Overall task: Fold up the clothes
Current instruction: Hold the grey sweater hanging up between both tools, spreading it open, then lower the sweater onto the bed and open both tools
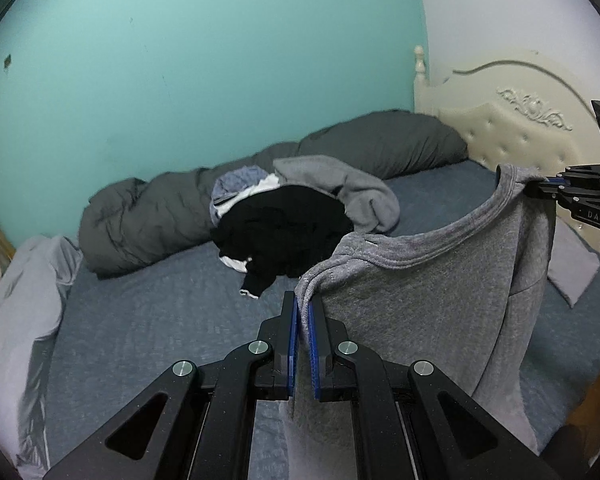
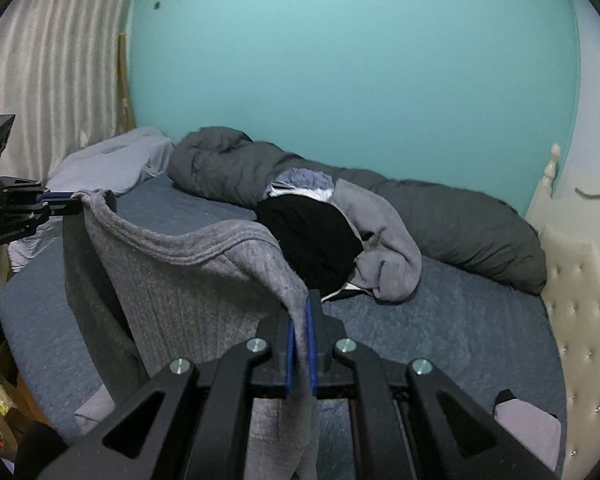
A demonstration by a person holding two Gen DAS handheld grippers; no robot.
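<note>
Both grippers clamp one grey shirt (image 1: 428, 304) at its shoulders, above the bed (image 1: 160, 320).

Left gripper (image 1: 303, 312): blue pads nearly together, with a fold of the shirt's shoulder pinched between them. Cloth hangs down between the fingers and below them.

Right gripper (image 2: 300, 312): pads likewise pressed close on the other shoulder, cloth trailing down through the gap. In the left wrist view it shows at the far right edge, gripping the shirt's upper corner.

The shirt is spread between the two grippers, its neckline sagging in a curve. Its body hangs toward the bed; whether the hem touches the sheet cannot be told.

Relative to the bed:
- clothes pile (image 1: 284, 220) (black, white, light grey, blue pieces) on the middle of the bed, behind the shirt
- dark grey duvet (image 1: 172, 216) rolled along the bed's far side, against the teal wall
- cream headboard (image 1: 520, 136) at one end
- pale blanket (image 1: 24, 312) bunched at the opposite end
</note>
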